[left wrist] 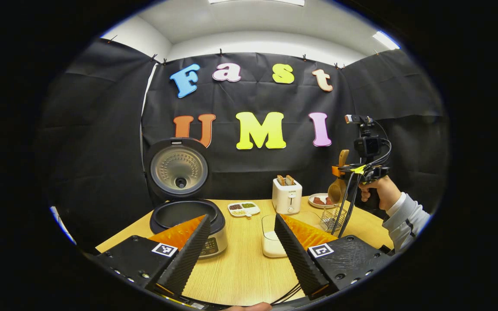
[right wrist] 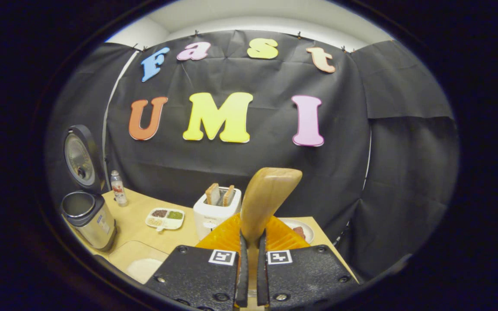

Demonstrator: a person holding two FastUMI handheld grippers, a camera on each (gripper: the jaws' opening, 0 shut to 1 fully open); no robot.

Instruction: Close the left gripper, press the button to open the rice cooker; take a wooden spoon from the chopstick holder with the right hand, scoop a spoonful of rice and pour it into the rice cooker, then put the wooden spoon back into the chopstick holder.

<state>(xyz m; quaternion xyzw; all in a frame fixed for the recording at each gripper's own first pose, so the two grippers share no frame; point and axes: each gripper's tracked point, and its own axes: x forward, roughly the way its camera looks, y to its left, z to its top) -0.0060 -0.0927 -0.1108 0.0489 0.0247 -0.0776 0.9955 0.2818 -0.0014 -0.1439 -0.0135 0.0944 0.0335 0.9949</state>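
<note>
The rice cooker (left wrist: 188,220) stands at the left of the wooden table with its lid (left wrist: 179,169) raised upright and the pot showing. My left gripper (left wrist: 241,217) is open, low over the table with nothing between its fingers. At the right, a hand holds my right gripper (left wrist: 348,170) shut on the wooden spoon (left wrist: 338,188), whose bowl hangs just above the wire chopstick holder (left wrist: 331,218). In the right gripper view the spoon's handle (right wrist: 266,198) rises from my right gripper (right wrist: 251,235). A white rice container (left wrist: 272,239) lies between cooker and holder; the cooker (right wrist: 87,218) is far left.
A white toaster (left wrist: 287,196) with two slices stands at the back, a divided dish (left wrist: 243,209) of grains to its left and a small plate (left wrist: 320,201) to its right. A small bottle (right wrist: 118,188) stands behind the cooker. The black cloth wall closes the table's far side.
</note>
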